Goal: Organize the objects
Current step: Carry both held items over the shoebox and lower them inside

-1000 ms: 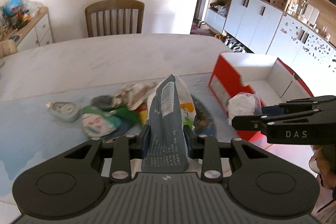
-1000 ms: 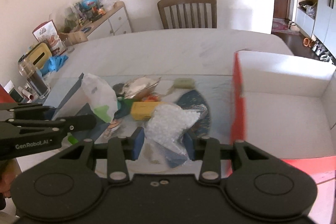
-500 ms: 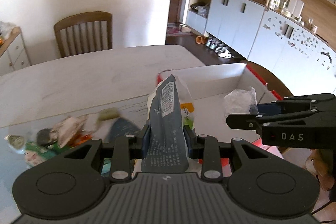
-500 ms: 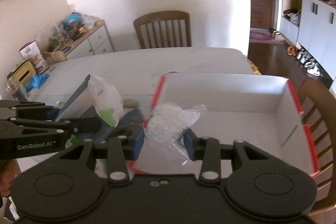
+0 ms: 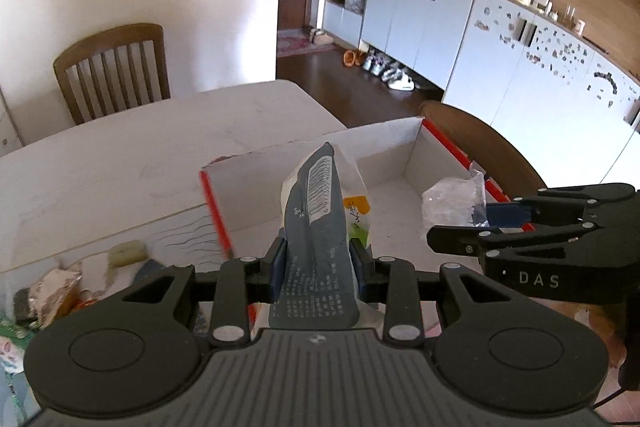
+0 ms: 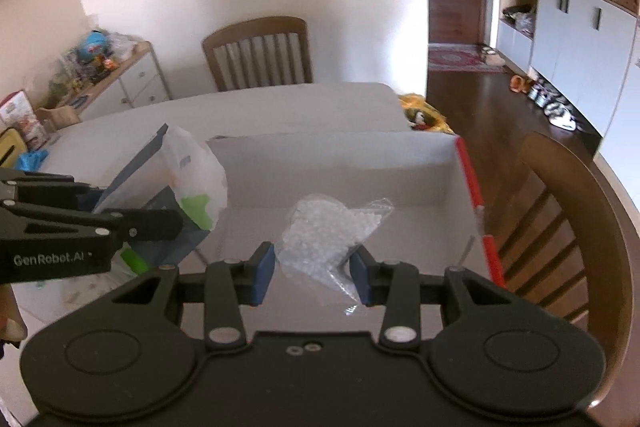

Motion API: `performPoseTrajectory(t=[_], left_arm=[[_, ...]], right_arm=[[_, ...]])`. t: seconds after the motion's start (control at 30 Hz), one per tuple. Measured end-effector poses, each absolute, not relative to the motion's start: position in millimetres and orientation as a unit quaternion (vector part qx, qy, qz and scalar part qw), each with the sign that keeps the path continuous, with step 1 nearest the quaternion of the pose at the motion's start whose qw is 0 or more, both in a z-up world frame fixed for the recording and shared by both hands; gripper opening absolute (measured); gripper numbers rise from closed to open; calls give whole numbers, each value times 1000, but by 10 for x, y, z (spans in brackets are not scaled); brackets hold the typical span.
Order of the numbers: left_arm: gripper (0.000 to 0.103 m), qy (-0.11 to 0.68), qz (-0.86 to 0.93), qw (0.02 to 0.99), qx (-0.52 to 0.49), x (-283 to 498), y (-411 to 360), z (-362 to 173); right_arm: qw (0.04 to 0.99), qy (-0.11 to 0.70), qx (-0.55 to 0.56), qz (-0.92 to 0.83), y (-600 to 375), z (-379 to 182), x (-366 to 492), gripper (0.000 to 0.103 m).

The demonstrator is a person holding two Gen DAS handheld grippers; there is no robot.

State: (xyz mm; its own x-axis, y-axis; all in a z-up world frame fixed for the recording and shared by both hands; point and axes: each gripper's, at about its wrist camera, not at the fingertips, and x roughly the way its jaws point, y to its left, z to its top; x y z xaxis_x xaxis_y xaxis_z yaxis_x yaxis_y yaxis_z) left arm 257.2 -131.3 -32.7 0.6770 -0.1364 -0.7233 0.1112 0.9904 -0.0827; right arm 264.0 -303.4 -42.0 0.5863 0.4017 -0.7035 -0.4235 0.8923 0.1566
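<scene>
Gripped grey packet (image 5: 318, 223) — above box (image 5: 404, 143)

Your table (image 5: 120, 163) is a pale, marbled top, bare across its far half up to the far edge. The open box (image 5: 400, 155), white inside with red edges, sits on the table toward its right side, close to the right edge. Left of the box, near the table's near edge, you have a loose pile: a small pale greenish block (image 5: 127, 253), a crumpled silvery wrapper (image 5: 52, 287) beside it, and further packets at the left border of the left wrist view, too blurred to tell apart. In the right wrist view the box (image 6: 340, 163) fills the table's right end.
</scene>
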Motion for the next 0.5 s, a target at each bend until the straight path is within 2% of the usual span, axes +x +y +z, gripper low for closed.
performPoseTrajectory(t=[0.5], left_arm=[[32, 481, -79, 873, 13, 3282, -1658, -845]], right_arm=[[862, 456, -44, 216, -3170, -926, 3002, 40]])
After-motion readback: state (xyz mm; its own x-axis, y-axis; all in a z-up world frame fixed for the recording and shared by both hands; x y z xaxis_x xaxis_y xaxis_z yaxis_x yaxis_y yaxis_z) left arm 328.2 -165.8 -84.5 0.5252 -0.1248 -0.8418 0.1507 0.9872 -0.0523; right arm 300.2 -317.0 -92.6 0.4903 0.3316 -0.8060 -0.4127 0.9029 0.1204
